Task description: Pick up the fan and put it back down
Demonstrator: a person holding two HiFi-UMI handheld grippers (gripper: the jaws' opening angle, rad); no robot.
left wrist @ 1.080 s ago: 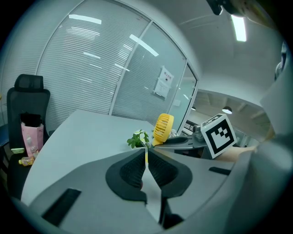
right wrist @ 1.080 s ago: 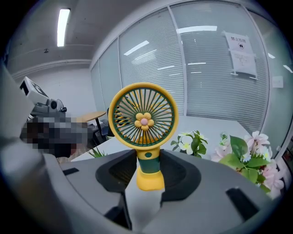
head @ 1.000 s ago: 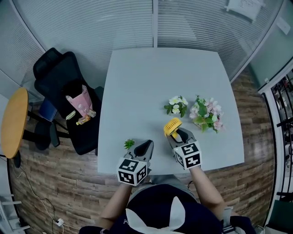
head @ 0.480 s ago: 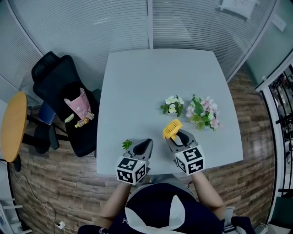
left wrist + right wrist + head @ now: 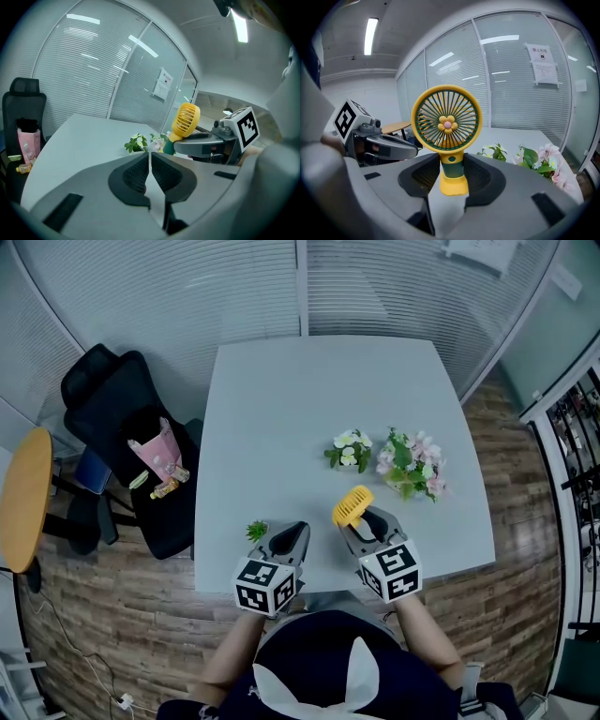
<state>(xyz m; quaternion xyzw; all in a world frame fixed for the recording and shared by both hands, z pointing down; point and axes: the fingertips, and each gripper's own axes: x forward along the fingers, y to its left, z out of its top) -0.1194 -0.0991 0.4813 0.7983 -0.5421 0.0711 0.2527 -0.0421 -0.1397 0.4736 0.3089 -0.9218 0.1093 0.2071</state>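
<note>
The right gripper [image 5: 452,172] is clamped on the fan [image 5: 446,124]; its two dark pads press the green stem from either side, just above the yellow base, and the round yellow cage with its flower-shaped hub stands upright above the jaws; in the head view the fan [image 5: 353,505] sits at the tip of the right gripper [image 5: 362,518], over the near part of the grey table [image 5: 309,399], closer to the person than the flowers. The left gripper [image 5: 149,157] is closed with nothing in it; its ribbed pads meet along a thin line; in the head view the left gripper [image 5: 290,534] lies by the table's near edge, just beside a small green sprig [image 5: 256,531]. From the left gripper view the fan [image 5: 185,119] shows side-on, held up in the other gripper. Farther out on the table lie a white flower bunch [image 5: 347,450] and a pink flower bunch [image 5: 411,463], close beside each other and apart from the fan. Left of the table stands a black office chair [image 5: 103,404] with a pink bag [image 5: 155,453] on its seat; a round wooden table [image 5: 24,498] shows at the far left.
</note>
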